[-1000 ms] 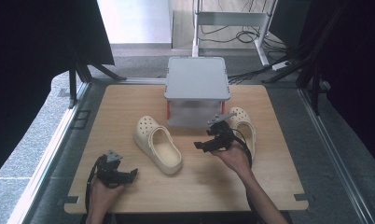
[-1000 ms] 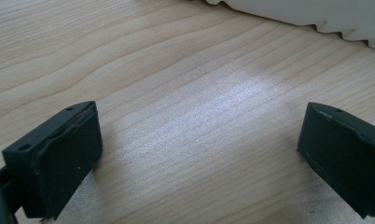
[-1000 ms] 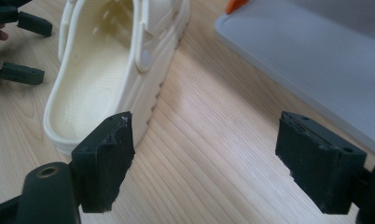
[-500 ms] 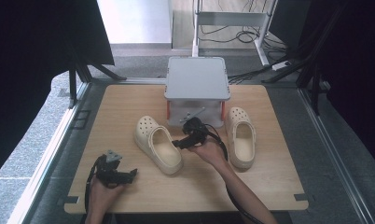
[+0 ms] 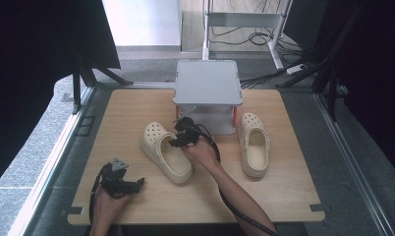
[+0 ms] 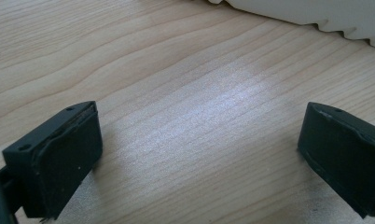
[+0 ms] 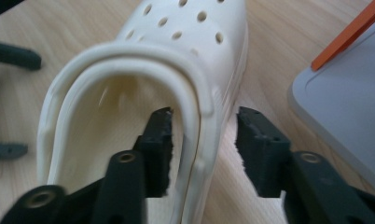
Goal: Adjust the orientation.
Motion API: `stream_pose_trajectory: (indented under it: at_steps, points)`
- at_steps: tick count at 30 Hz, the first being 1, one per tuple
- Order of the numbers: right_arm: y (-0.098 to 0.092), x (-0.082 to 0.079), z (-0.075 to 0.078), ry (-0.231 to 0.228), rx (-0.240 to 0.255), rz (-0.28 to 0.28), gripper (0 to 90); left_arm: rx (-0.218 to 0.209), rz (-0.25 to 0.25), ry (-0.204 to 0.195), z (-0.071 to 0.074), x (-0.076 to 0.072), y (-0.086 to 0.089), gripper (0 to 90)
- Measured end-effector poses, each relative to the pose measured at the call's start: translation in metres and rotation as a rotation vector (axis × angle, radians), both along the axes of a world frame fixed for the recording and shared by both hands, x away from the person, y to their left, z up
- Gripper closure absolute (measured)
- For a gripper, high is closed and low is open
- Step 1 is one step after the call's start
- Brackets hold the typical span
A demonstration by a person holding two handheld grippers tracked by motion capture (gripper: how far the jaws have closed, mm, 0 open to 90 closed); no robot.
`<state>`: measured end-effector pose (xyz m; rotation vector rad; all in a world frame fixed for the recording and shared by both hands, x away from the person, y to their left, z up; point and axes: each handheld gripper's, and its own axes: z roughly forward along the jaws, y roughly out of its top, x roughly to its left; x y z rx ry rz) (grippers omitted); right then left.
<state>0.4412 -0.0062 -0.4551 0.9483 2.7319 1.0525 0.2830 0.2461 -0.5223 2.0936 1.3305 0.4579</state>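
Two cream clogs lie on the wooden table. The left clog lies diagonally at centre, and the right clog lies toe-away beside a grey raised platform. My right gripper is at the left clog's right side wall. In the right gripper view it is open and straddles that wall of the clog, one jaw inside the shoe and one outside. My left gripper rests open near the front left edge, and in the left gripper view there is bare wood between the jaws of this gripper.
The grey platform stands on orange legs just right of the held-around clog. The clog's sole edge shows at the top of the left gripper view. Metal frame rails run along both table sides.
My right gripper has moved left, from the right clog across to the left clog, and now straddles its side wall. The left gripper has stayed put.
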Motion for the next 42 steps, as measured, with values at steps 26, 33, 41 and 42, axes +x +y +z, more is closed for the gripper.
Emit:
stream_pose_trajectory:
  at_steps: [26, 33, 41, 42]
  points:
    - [-0.020, -0.063, 0.042, 0.026, -0.022, 0.081, 76.5, -0.009, -0.009, -0.010, 0.000, -0.003, 0.005, 1.9]
    - [-0.042, -0.097, 0.036, 0.025, -0.003, 0.111, 76.6, -0.007, 0.004, -0.013, 0.000, -0.006, 0.012, 3.4]
    - [-0.060, -0.121, 0.013, 0.026, -0.018, 0.127, 76.3, -0.009, 0.011, -0.012, 0.000, -0.006, 0.013, 3.4]
    - [-0.061, -0.122, 0.010, 0.024, -0.019, 0.125, 76.2, -0.008, 0.012, -0.013, 0.000, -0.006, 0.013, 3.4]
